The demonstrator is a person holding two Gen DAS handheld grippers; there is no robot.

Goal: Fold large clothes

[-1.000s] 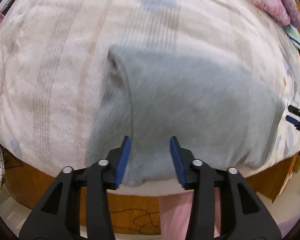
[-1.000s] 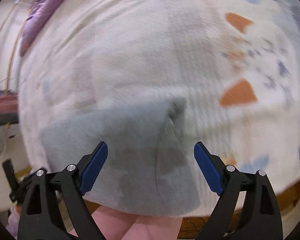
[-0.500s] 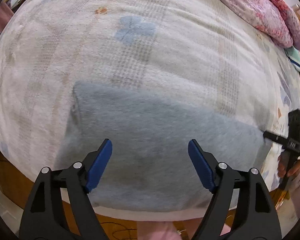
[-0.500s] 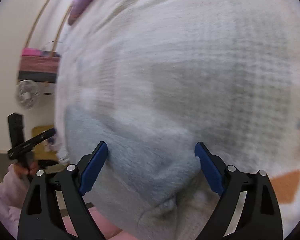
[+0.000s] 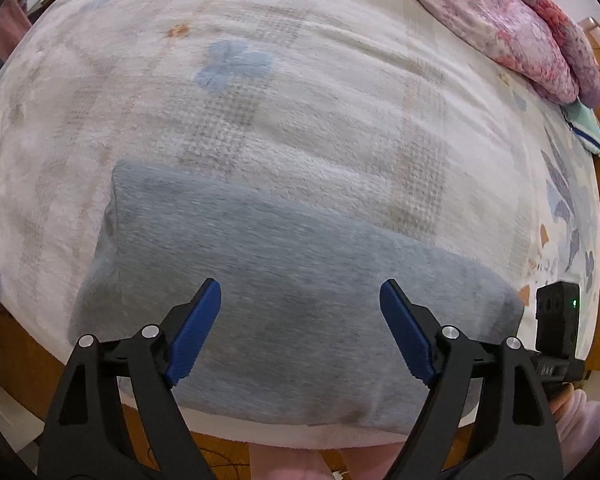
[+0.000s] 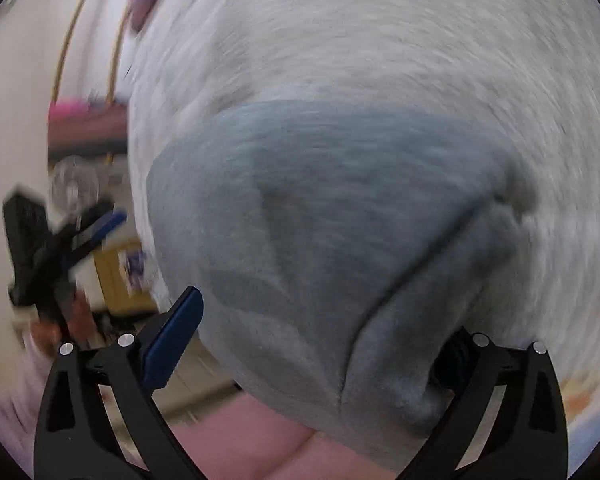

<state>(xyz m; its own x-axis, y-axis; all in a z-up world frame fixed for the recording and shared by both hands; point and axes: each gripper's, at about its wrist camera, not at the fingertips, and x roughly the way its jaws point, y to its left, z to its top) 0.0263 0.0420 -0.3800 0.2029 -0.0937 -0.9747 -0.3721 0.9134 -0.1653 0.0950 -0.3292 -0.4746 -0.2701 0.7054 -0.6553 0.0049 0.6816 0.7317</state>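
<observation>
- Lying folded on the near edge of the bed: 1 grey-blue fleece garment [image 5: 284, 296], roughly rectangular, with a seam line running across its near corner in the right wrist view.
- Left gripper [image 5: 300, 328]: jaws spread wide after just opening, above the garment's near half, no cloth between the blue pads.
- Right gripper [image 6: 316, 344]: jaws spread to their widest, having just been opening; the garment's corner bulges between them, the right pad hidden behind the cloth, contact not discernible; view blurred.
- Bed blanket [image 5: 300, 80]: pale plush, faint checks and blue flower print.
- Pink floral quilt [image 5: 512, 28]: bunched at the far right corner.
</observation>
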